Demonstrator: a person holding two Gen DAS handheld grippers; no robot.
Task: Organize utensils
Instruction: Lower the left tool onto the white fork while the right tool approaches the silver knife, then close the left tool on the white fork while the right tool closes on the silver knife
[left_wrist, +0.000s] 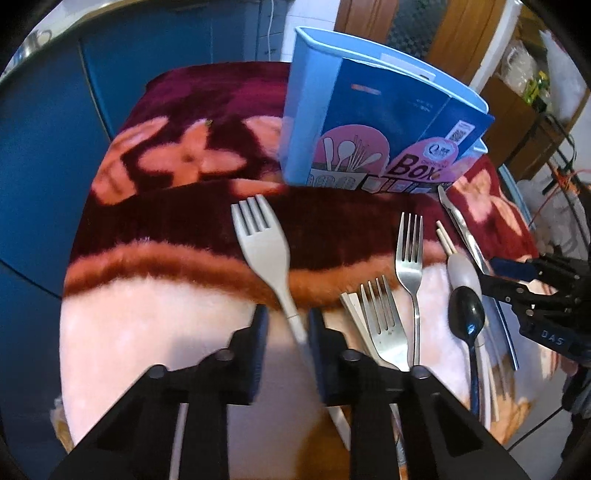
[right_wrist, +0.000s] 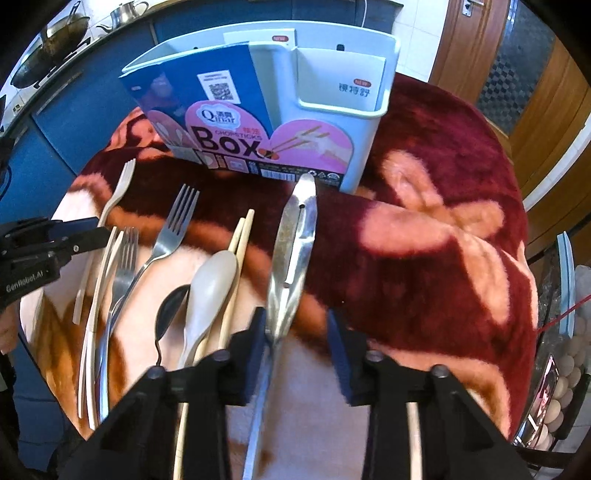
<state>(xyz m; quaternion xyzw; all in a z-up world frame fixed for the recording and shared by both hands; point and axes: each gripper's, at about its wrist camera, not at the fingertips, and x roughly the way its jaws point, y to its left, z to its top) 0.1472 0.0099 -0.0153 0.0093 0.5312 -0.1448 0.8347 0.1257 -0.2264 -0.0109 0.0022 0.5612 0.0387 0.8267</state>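
1. Nothing shows in the chopsticks box (right_wrist: 303, 122) beyond the jaws; the utensils lie on the blanket-covered tabletop (right_wrist: 424, 266).
2. Left gripper (left_wrist: 288, 332): jaws narrow around the white plastic fork (left_wrist: 264, 251) handle, contact unclear.
3. Right gripper (right_wrist: 297, 328): jaws half-closed, metal tongs (right_wrist: 295, 243) between them, gap showing.

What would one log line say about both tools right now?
left tool: open, astride white fork handle | right tool: open, astride metal tongs | box: upright behind utensils
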